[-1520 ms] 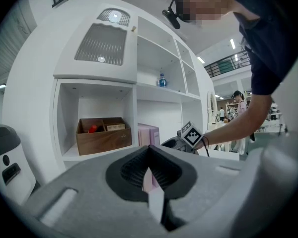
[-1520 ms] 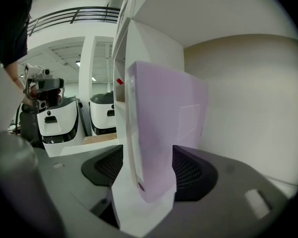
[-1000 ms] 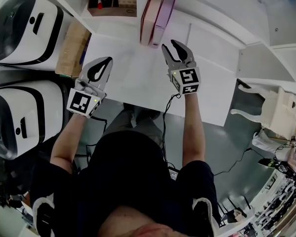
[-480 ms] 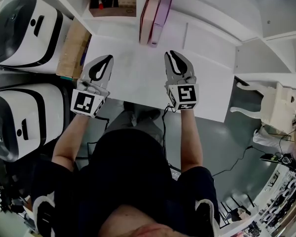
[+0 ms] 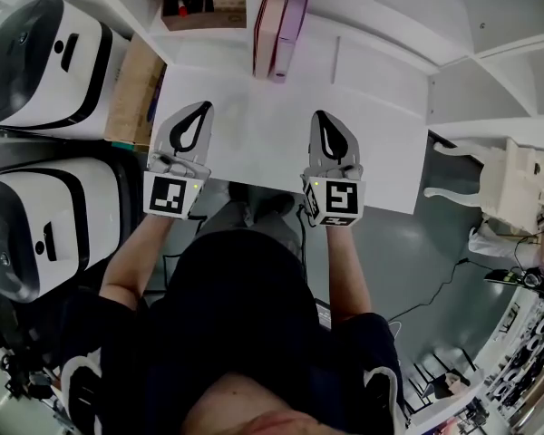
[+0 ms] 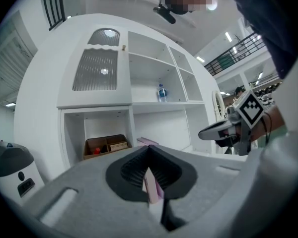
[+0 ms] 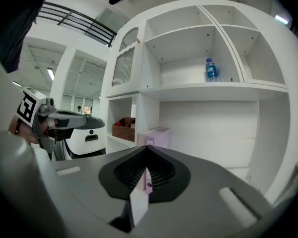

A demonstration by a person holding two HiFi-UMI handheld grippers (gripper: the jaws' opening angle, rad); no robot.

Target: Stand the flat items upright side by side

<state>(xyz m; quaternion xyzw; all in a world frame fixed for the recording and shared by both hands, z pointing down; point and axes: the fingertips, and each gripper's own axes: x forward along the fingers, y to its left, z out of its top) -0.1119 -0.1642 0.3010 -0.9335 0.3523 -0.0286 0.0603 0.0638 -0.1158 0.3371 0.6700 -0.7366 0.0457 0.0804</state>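
Two flat boxes, a pink one (image 5: 265, 25) and a lilac one (image 5: 290, 27), stand upright side by side at the back of the white desk (image 5: 254, 139). Both grippers hover over the desk's near half, well short of the boxes. The left gripper (image 5: 200, 109) is shut and empty. The right gripper (image 5: 325, 118) has just been closing and is now shut, with nothing between its jaws. In the left gripper view the shut jaws (image 6: 149, 148) point at the boxes (image 6: 145, 142). The right gripper view shows the boxes (image 7: 156, 134) beyond its own shut tips (image 7: 148, 148).
A brown carton (image 5: 204, 3) holding small items sits in the shelf bay left of the boxes. Two white and black machines (image 5: 45, 57) and a flat cardboard piece (image 5: 134, 89) stand at the left. A white chair (image 5: 490, 188) is at the right. A water bottle (image 7: 210, 70) stands on an upper shelf.
The right gripper drew back from the lilac box towards the person and its jaws closed. The left gripper shifted slightly and stayed shut. The boxes stand as before.
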